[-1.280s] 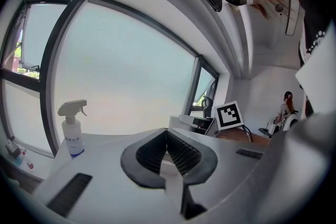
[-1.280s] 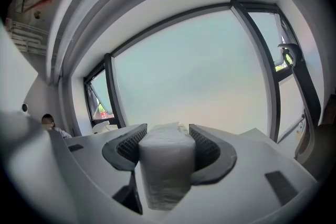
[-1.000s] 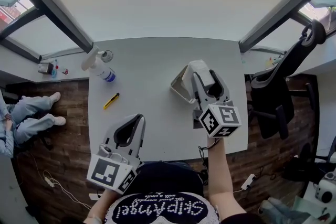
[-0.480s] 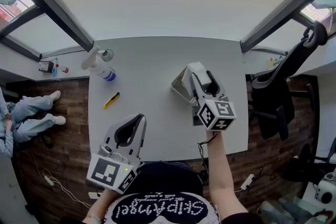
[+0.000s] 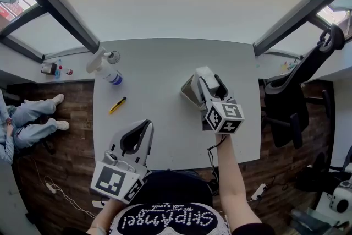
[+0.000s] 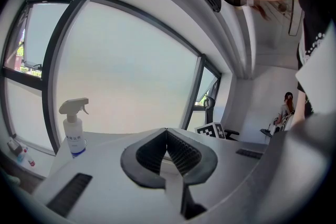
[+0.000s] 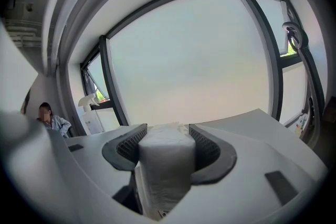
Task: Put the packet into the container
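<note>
White, crinkly packet (image 7: pixel 165 165) sits pinched between the ribbed jaws of the right gripper (image 5: pixel 211 82), over the boxy container (image 5: pixel 190 93) mid-table. Left gripper (image 6: pixel 167 139), jaws pressed together, empty, hovers at the smooth grey table's (image 5: pixel 154 63) near edge.

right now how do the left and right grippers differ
The right gripper is shut on the white packet; the left gripper is shut on nothing. The right gripper is out over the table by the container; the left gripper sits at its near edge. Both have dark ribbed jaws.
</note>
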